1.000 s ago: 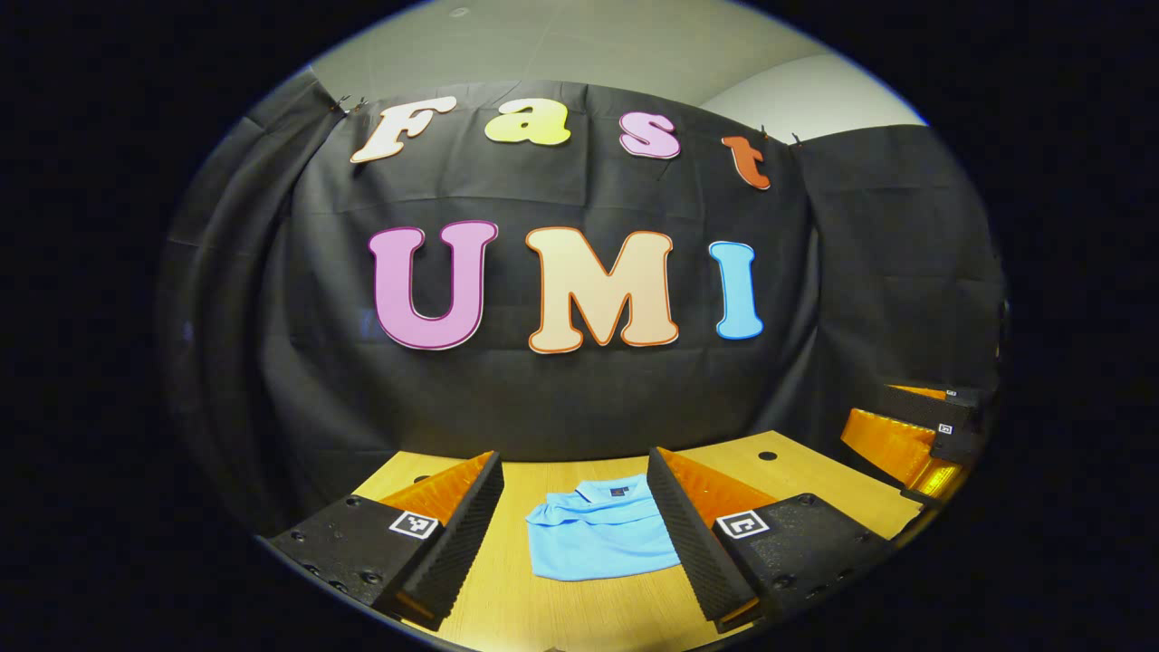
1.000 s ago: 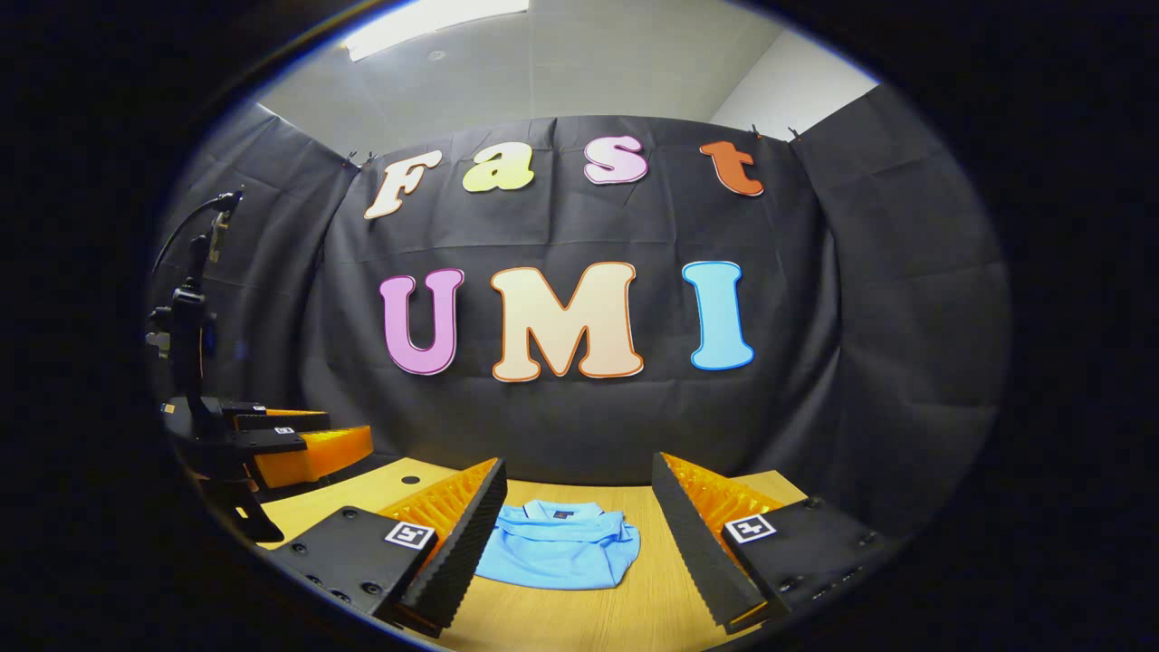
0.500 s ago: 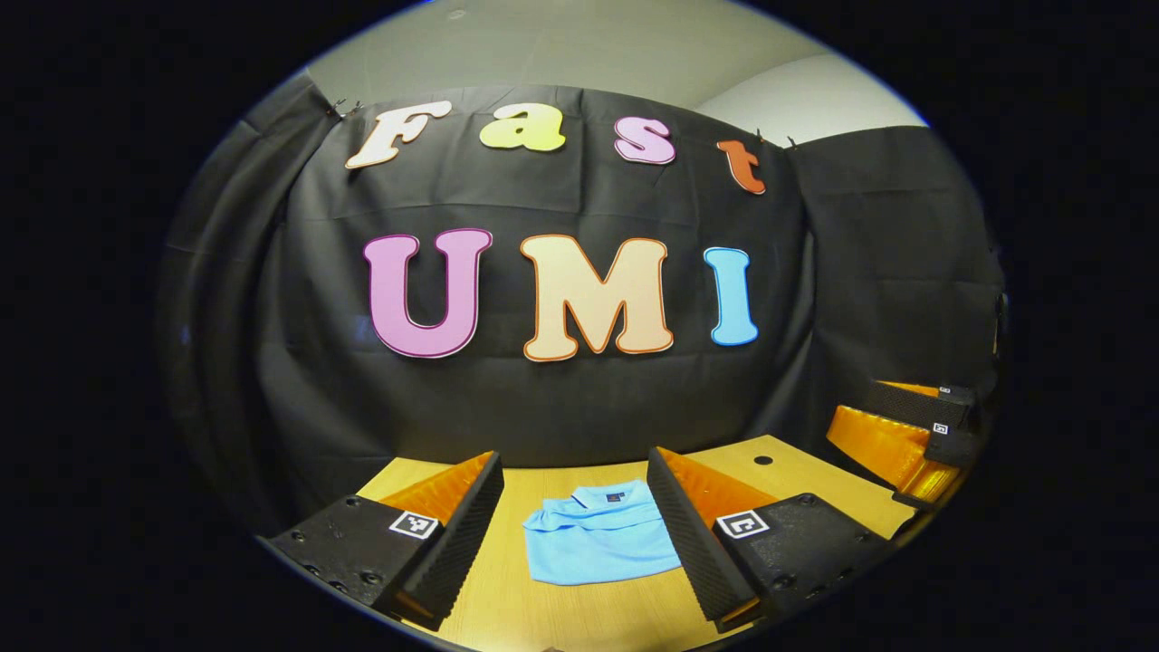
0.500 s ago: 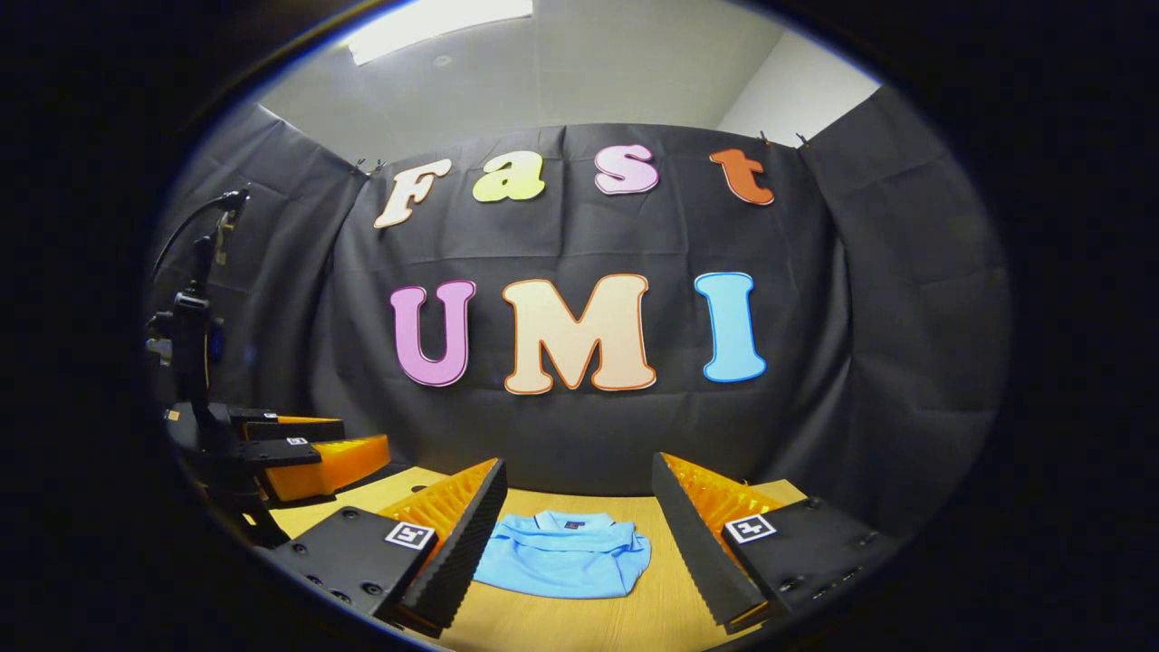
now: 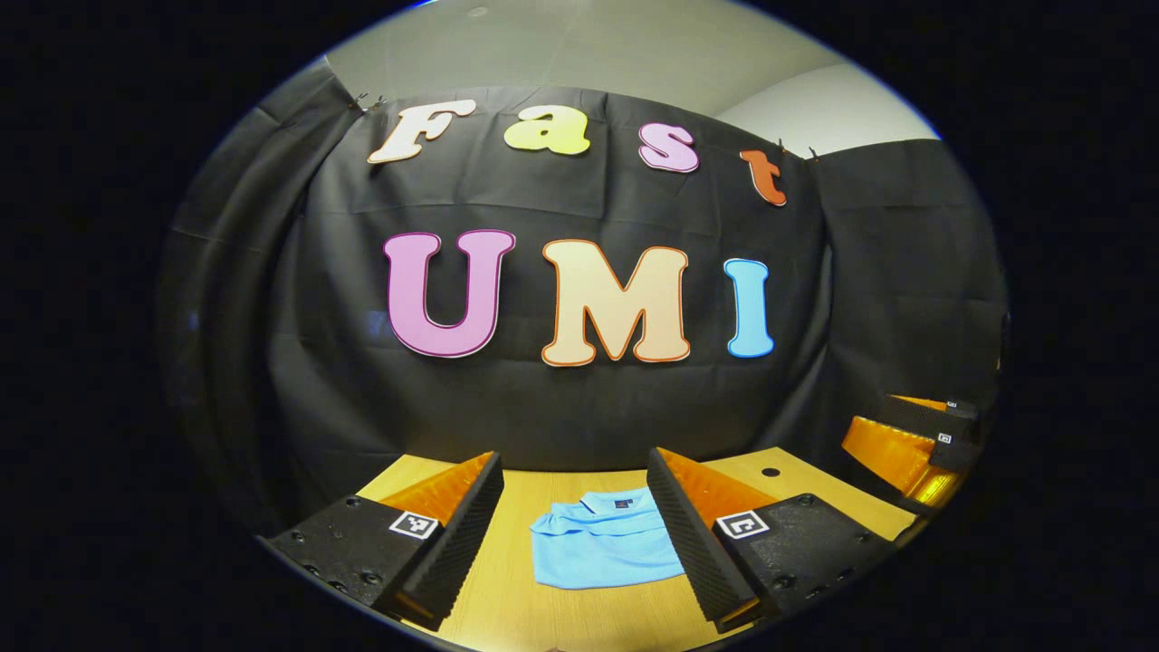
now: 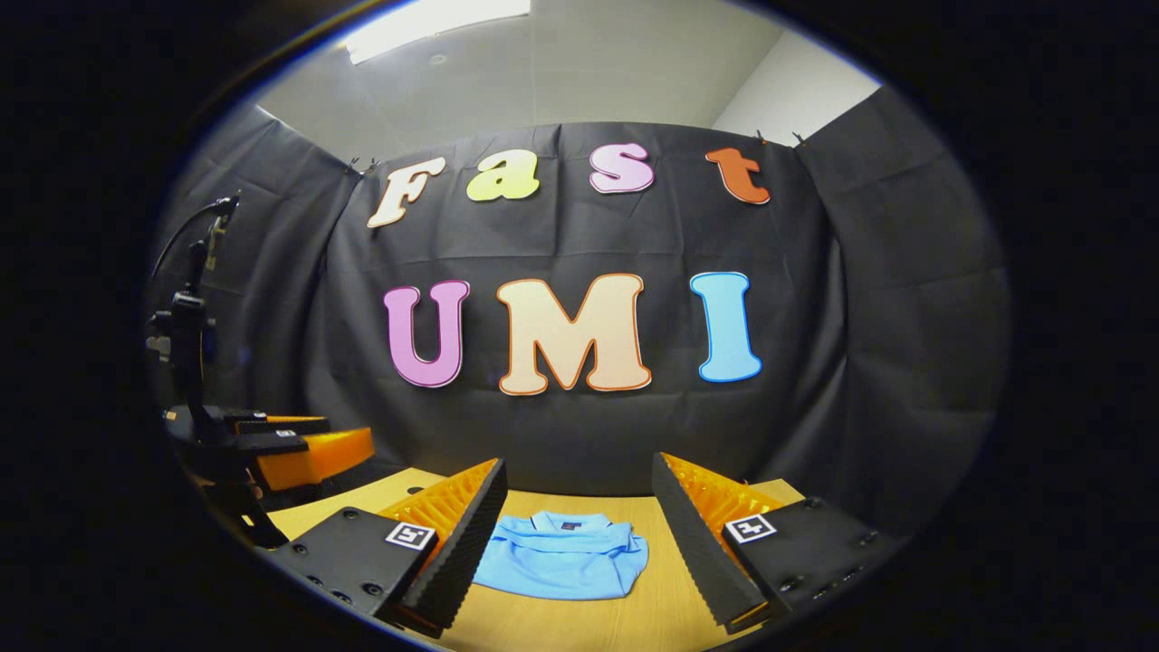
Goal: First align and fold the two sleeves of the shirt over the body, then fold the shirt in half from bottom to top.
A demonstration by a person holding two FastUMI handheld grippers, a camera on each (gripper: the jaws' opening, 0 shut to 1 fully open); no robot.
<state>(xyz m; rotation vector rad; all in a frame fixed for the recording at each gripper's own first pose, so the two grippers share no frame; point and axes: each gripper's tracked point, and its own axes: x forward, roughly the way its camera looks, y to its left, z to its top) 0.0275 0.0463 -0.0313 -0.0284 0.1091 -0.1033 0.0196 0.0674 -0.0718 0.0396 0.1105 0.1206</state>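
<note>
In the left gripper view, the left tongs (image 5: 575,530) stand wide open and empty above the desk (image 5: 507,598), the folded blue shirt (image 5: 605,551) lying beyond. In the right gripper view, the right tongs (image 6: 579,534) gape empty too, the shirt (image 6: 563,557) between the fingers' lines, farther off.

The light blue shirt (image 5: 605,552) lies flat on the wooden desk (image 5: 507,598), folded into a compact rectangle, and its collar with a small dark tag faces the far wall. One sleeve bunches a little at a top corner. Nothing touches the shirt.
</note>
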